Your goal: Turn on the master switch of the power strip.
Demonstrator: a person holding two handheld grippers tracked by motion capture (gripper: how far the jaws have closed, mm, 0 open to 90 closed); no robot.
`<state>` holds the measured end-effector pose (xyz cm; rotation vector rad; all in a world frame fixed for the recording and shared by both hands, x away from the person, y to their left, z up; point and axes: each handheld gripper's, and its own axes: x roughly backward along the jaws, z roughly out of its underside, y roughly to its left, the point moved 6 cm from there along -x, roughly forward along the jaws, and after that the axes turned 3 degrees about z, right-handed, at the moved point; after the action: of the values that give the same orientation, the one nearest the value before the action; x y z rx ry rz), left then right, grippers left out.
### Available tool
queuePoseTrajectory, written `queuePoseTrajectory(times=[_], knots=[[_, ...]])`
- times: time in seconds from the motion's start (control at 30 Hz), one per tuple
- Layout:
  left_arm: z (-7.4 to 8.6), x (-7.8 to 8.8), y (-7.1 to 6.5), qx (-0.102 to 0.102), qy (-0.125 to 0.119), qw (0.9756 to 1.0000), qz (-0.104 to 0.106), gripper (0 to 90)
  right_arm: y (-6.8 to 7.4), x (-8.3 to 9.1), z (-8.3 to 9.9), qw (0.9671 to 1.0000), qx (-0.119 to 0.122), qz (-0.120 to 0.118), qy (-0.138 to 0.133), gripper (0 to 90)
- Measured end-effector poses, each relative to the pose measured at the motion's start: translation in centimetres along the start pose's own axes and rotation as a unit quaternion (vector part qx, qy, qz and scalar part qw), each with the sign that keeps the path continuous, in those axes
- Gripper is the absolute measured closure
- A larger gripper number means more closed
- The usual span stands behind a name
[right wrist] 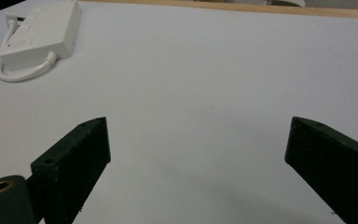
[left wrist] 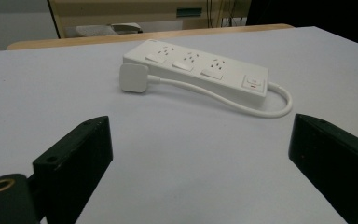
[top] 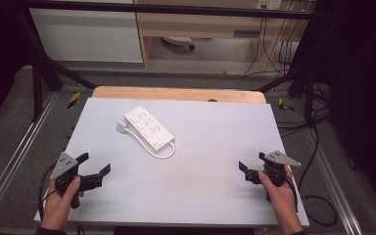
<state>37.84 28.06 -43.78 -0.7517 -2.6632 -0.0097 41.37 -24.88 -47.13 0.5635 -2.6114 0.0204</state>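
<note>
Grey-white and bare but for one object, the table stood inside a black frame, with a strip of wood showing along its far edge. On its far left part lay the white power strip, set at a slant, its short cord looping out from the near end and running back along the side to the flat plug, which rested on the table just beside the strip's far end.

Both tools sat low at the near corners, well apart from the strip. The left gripper had its jaws spread wide with nothing between them, aimed roughly toward the plug. The right gripper was likewise wide apart and empty, pointing across the open middle of the table.

To my eye the risks were plain. The strip looked light and smooth, so a pinch from one side could have skated it across the table rather than lifting it. The stiff loop of cord could have sprung or dragged the strip round if the plug were pulled alone. A grab at the plug's flat face might simply have slipped off.
</note>
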Motion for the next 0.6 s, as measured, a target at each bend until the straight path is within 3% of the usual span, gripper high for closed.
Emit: queuePoseTrajectory(times=[0.2,0.6], knots=[[-0.1,-0.1,-0.2,0.001,-0.001,1.0000,0.004,6.1,0.5,-0.1,0.0,0.9999,0.010,-0.008,0.003,6.5],[-0.4,0.1,-0.1,0.013,-0.011,0.9998,0.003,6.4,1.4,0.3,-0.9,0.9997,0.007,-0.020,-0.013,3.8]])
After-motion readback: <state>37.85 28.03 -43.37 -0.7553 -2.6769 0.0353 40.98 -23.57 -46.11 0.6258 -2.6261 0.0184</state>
